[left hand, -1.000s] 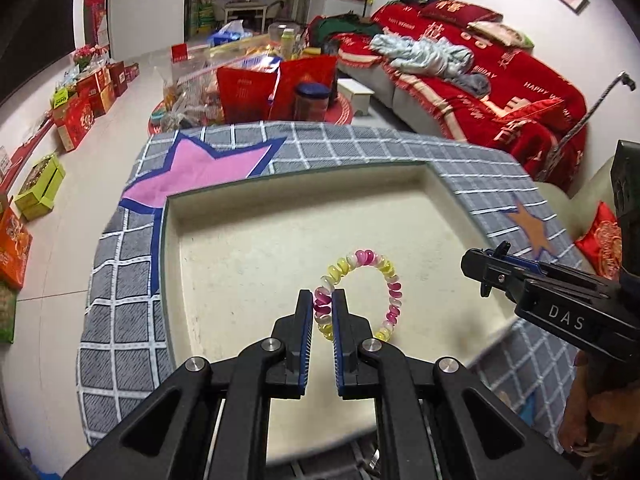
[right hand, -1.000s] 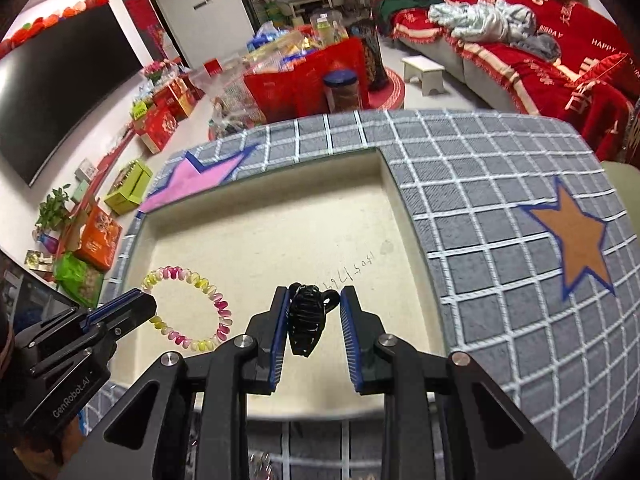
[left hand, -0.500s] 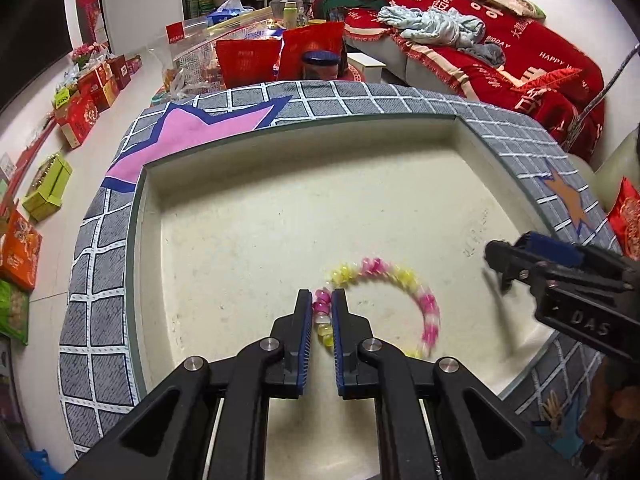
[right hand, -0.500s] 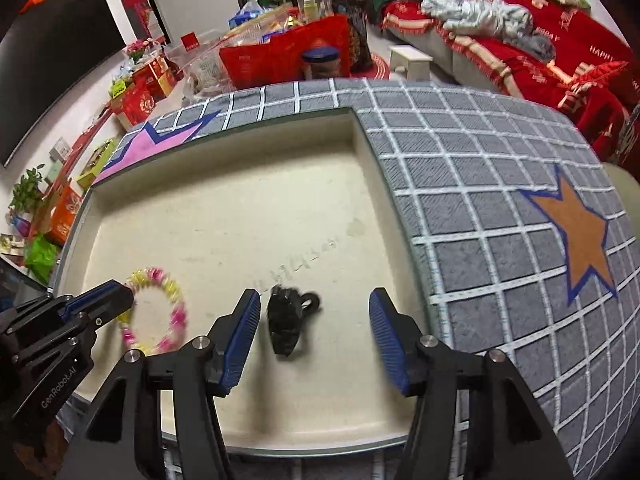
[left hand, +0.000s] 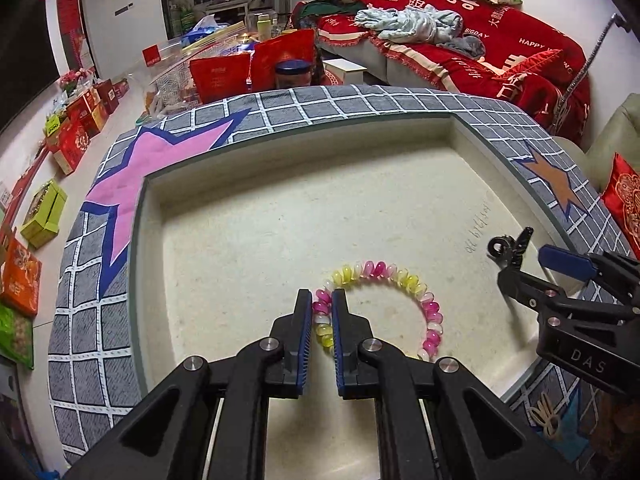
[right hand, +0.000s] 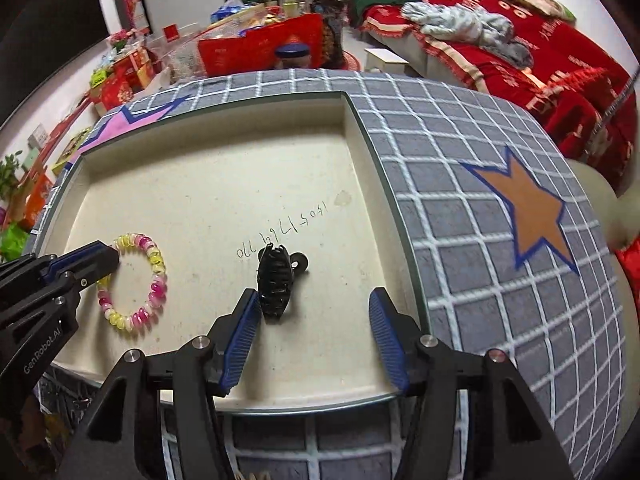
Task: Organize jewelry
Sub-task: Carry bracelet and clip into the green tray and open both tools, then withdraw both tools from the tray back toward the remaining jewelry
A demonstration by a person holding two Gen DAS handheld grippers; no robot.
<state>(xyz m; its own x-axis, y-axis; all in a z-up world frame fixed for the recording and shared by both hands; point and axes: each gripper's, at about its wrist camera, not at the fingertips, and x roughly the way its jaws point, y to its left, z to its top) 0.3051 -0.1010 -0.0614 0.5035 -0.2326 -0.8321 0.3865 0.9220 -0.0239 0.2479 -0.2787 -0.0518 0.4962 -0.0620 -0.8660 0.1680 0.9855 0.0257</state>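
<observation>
A coil bracelet (left hand: 430,312) of pink, yellow and clear beads lies on the floor of the cream tray (left hand: 280,208). My left gripper (left hand: 322,300) is shut on the bracelet's near left side. In the right wrist view the bracelet (right hand: 156,268) sits at the tray's left, with the left gripper (right hand: 102,258) on it. A black hair claw (right hand: 276,280) lies on the tray (right hand: 220,184) just past my right gripper (right hand: 314,300), close to its left finger (right hand: 244,320). That gripper is open; no pad presses the claw. The left wrist view shows the claw (left hand: 508,246) beyond the right gripper (left hand: 528,264).
The tray rests on a grey grid-patterned cloth (right hand: 460,184) with an orange star (right hand: 536,216) and a pink star (left hand: 160,160). Handwriting (right hand: 280,232) marks the tray floor. Red boxes and bags (left hand: 248,68) stand behind, and a red sofa (left hand: 500,40) is at the back right.
My right gripper has opened and let go of the black hair claw, which now lies on the tray. My left gripper has come down with the bracelet, which now lies flat.
</observation>
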